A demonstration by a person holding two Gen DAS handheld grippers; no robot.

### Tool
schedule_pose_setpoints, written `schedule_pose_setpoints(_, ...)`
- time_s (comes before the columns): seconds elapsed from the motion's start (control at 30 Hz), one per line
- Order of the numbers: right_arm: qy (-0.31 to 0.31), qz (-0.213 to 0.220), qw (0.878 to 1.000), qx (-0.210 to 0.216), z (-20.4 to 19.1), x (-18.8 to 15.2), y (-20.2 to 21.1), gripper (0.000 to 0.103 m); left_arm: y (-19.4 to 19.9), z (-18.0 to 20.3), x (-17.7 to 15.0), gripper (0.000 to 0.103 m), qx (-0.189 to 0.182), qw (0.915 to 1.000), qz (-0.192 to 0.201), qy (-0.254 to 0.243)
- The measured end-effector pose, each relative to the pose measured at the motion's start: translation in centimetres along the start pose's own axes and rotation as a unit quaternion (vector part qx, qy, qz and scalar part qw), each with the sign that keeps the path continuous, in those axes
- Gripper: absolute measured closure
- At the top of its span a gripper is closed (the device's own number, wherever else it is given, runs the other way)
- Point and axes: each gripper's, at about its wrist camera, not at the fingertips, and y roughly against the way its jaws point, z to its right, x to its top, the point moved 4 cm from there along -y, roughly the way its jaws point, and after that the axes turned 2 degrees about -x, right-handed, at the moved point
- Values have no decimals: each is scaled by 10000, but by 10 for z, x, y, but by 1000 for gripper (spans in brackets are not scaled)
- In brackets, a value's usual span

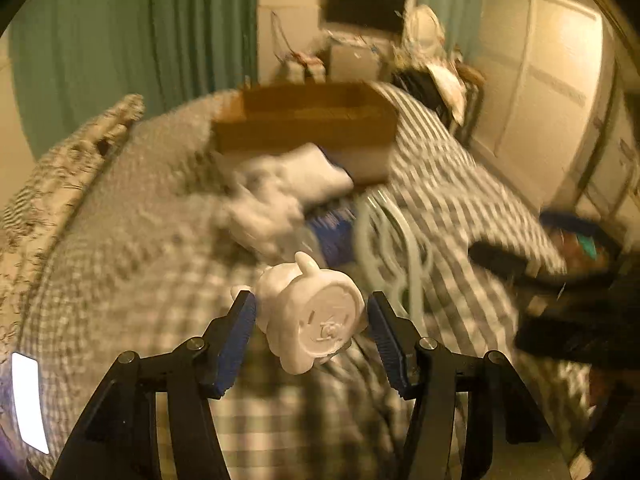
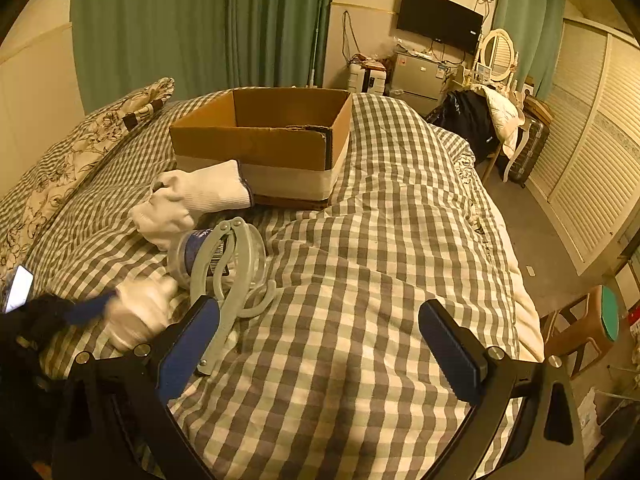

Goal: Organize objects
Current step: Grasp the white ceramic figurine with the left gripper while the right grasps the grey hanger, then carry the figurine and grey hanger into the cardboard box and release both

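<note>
In the left wrist view my left gripper [image 1: 310,308] is shut on a small white animal figurine [image 1: 312,316], both blue pads against its sides, and it stays sharp while the background blurs. The right wrist view shows that figurine [image 2: 140,312] as a white blur at the lower left. An open cardboard box [image 2: 260,136] stands on the checked bedspread [image 2: 380,240] further back. In front of it lie a white glove [image 2: 192,200], a clear jar with a blue label [image 2: 184,256] and a grey hinged tool [image 2: 224,280]. My right gripper [image 2: 320,308] hangs open over bare bedspread, nothing between its fingers.
A lit phone [image 2: 18,286] lies at the bed's left edge beside floral pillows [image 2: 80,148]. Green curtains hang behind the bed. To the right are a drop to the floor, louvred wardrobe doors [image 2: 592,168], a stool [image 2: 584,324] and a cluttered dressing table [image 2: 496,80].
</note>
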Motion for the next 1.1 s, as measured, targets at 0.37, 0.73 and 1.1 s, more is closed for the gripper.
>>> schedule_pose_setpoints(0.37, 500, -482, 9966, 453, -57, -5, -42, 3, 8, -50, 9, 44, 394, 9985, 73, 372)
schedule_pose_setpoints(0.73, 1013, -855, 9903, 420, -83, -19, -73, 62, 0, -48, 5, 44, 444, 9986, -30, 277)
schedule_pose_setpoints(1.1, 1004, -249, 9936, 448, -69, -3, -27, 86, 18, -39, 13, 51, 327, 9990, 166, 243)
